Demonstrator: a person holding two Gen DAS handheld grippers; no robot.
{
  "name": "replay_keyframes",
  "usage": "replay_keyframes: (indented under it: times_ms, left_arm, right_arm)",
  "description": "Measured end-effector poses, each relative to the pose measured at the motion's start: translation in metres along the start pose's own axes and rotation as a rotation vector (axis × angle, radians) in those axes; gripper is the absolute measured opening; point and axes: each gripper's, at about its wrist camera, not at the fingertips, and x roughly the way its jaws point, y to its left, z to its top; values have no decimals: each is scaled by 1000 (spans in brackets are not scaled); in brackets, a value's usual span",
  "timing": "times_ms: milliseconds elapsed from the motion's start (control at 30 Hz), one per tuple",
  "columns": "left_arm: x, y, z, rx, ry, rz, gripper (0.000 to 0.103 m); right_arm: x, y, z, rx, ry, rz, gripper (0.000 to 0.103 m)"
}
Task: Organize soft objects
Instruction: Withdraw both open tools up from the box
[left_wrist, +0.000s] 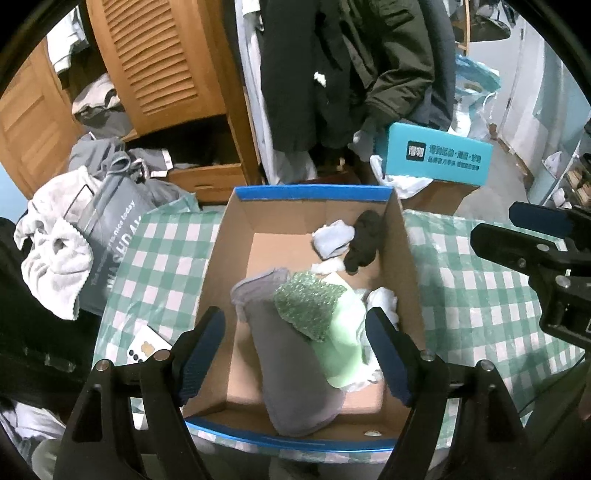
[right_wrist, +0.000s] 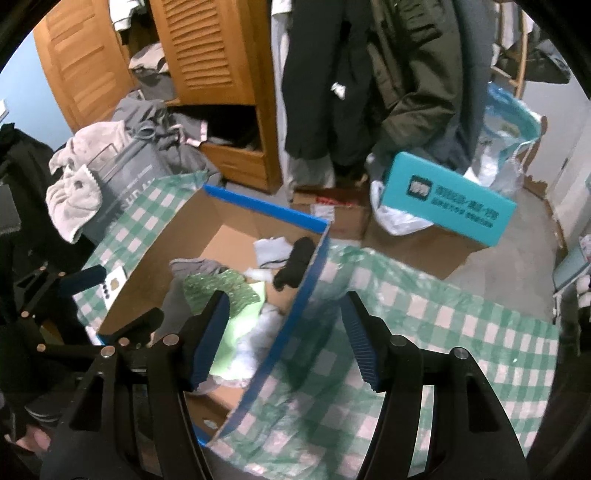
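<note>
Left gripper (left_wrist: 295, 350) over box (left_wrist: 314, 192), right gripper (right_wrist: 284, 339) at its right wall; both w/ jaws apart, empty. Tip: grab grey cloth (left_wrist: 291, 369) mid-fold, lift slow.

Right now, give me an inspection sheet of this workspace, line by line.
Surface: green checked cloth, wrinkled.
Job's things: cardboard box holds grey cloth, green sparkly piece, dark sock, white items.
Clutter: phone beside the box; grey bag with towel.
Grippers: left gripper open above the box; right gripper open, straddling the box wall.
Cables: nothing seen.
Surroundings: wooden wardrobe, hanging coats, teal box.
</note>
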Motion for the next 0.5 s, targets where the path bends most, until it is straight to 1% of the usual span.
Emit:
replay_keyframes:
  times_ms: [133, 300, 500]
  left_arm:
    - [-6, -8, 0, 6, -16, -19, 80]
    - [-12, -19, 1, 30, -37, -24, 80]
    - [-12, -28, 2, 39, -33, -41, 80]
  right_arm:
    - [-8, -8, -4, 4, -17, -21, 62]
    - [-16, -18, -11, 9, -27, -36, 62]
    - [-19, -28, -18, 17, -25, -40, 62]
